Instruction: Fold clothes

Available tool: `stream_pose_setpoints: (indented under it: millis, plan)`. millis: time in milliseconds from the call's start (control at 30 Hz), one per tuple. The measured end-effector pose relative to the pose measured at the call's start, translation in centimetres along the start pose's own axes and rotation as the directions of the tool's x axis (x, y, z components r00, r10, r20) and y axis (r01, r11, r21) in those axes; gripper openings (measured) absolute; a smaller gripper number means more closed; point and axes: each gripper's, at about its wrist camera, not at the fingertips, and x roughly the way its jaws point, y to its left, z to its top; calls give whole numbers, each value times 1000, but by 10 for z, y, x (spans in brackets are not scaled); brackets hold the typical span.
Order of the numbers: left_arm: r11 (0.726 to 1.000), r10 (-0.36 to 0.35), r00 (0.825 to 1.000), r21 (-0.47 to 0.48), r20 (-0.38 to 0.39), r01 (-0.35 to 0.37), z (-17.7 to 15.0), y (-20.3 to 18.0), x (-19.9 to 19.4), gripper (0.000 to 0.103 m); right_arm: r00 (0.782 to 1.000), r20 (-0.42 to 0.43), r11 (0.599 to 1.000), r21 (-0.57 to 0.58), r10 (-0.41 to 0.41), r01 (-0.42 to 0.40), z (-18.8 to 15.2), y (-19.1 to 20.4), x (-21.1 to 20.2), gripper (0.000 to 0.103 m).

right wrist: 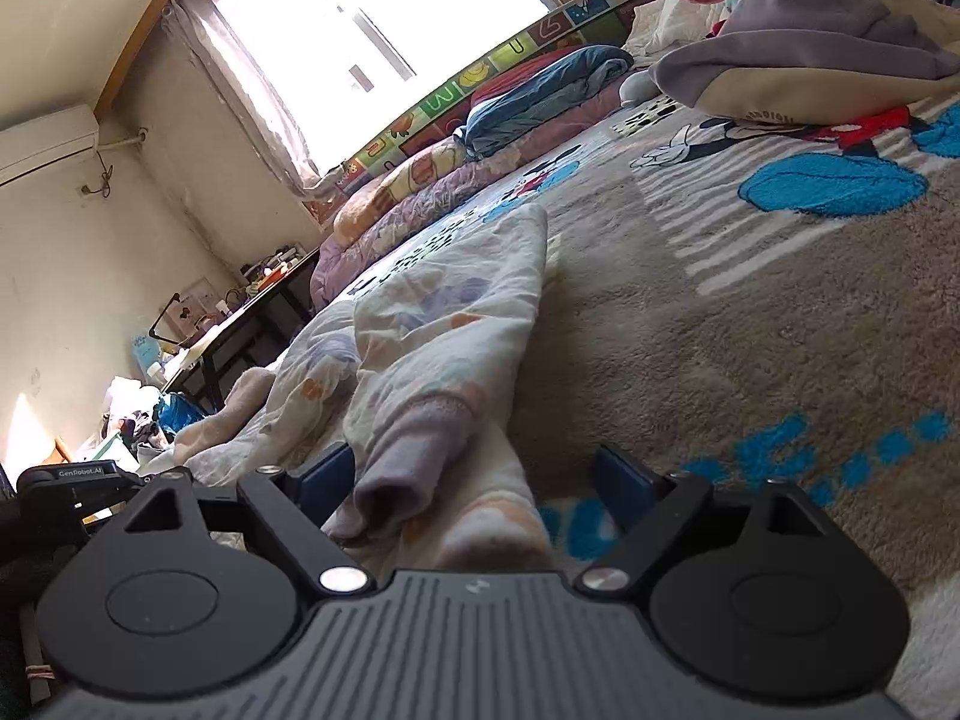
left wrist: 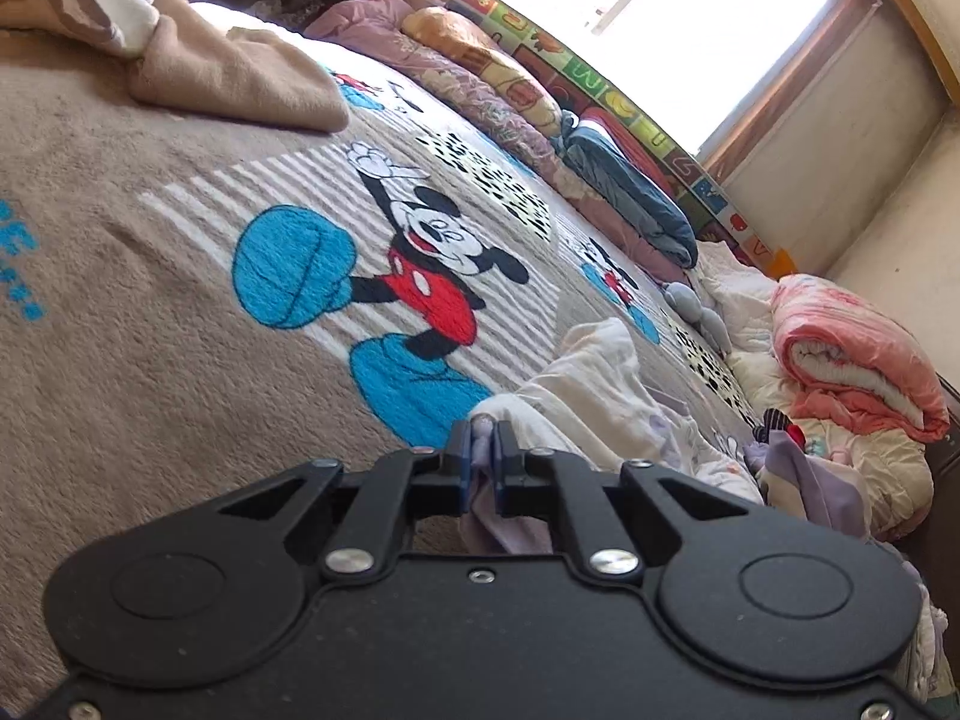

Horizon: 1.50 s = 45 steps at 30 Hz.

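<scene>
A crumpled white patterned garment point(left wrist: 600, 384) with lilac cuffs lies on a beige cartoon-print blanket point(left wrist: 180, 312). My left gripper point(left wrist: 482, 447) is shut on a lilac edge of this garment, the cloth pinched between its blue pads. In the right wrist view the same garment point(right wrist: 444, 324) stretches away from the camera. A lilac cuff point(right wrist: 408, 450) lies between the wide-apart blue pads of my right gripper point(right wrist: 480, 474), which stands open and does not press on it.
A beige folded cloth point(left wrist: 240, 72) lies at the far left of the bed. Rolled quilts point(left wrist: 630, 192) line the window side. A pink rolled quilt point(left wrist: 852, 354) and a grey-lilac garment point(right wrist: 810, 54) sit at the bed's end. A dark desk point(right wrist: 240, 324) stands by the wall.
</scene>
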Motion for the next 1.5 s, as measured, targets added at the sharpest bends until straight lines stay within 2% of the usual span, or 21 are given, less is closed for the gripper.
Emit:
stream_pose_setpoints:
  millis: [200, 267, 333, 367, 400, 533, 633, 733, 800, 867, 1000, 1133, 1267, 1367, 1500]
  plan:
    - [980, 131, 991, -152, 13, -127, 15, 46, 6, 4, 1000, 10, 1000, 12, 21, -21, 0, -3, -1, 87]
    - [971, 140, 990, -199, 5, -136, 14, 51, 6, 7, 1000, 12, 1000, 13, 25, -25, 0, -4, -1, 87]
    - [960, 152, 988, -240, 9, -145, 13, 50, -2, 23, 999, 14, 999, 16, 29, -30, 0, -4, -1, 87]
    - [954, 153, 988, -264, 10, -145, 12, 49, -6, 28, 999, 16, 999, 18, 33, -33, -1, -4, -1, 87]
    - [945, 139, 990, -299, 10, -130, 8, 48, -12, 32, 999, 18, 999, 20, 36, -37, -1, -4, -2, 87]
    - [906, 56, 998, -420, 8, -48, -13, 40, -36, 33, 998, 22, 998, 27, 50, -51, -1, -7, -3, 88]
    - [881, -24, 999, -472, -32, 6, -33, 30, -35, 33, 998, 22, 998, 26, 51, -52, -1, -6, -3, 88]
    - [880, -65, 996, -474, -65, 27, -47, 20, -24, 33, 999, 20, 998, 24, 50, -50, -1, -6, -2, 88]
    - [880, -79, 995, -473, -60, 41, -49, 19, -18, 33, 999, 19, 998, 24, 50, -51, -1, -6, -3, 88]
    - [865, -81, 996, -499, -42, 49, -47, 24, -13, 33, 998, 19, 998, 24, 52, -52, -1, -6, -3, 88]
    - [840, -54, 998, -540, 21, 57, -36, 40, -10, 35, 998, 20, 998, 24, 55, -55, -1, -5, -3, 89]
    - [844, -7, 996, -533, 85, 52, -16, 51, -8, 35, 998, 19, 998, 22, 57, -57, -2, -5, -4, 89]
    - [822, 42, 991, -568, 124, 37, 6, 71, -9, 35, 998, 18, 998, 21, 59, -59, -2, -5, -3, 89]
    - [808, 43, 993, -588, 112, 32, 16, 79, -5, 34, 998, 17, 998, 19, 60, -60, -2, -5, -3, 90]
    - [789, 16, 998, -614, 54, 20, 1, 65, -16, 38, 998, 16, 998, 17, 61, -62, -3, -4, -3, 90]
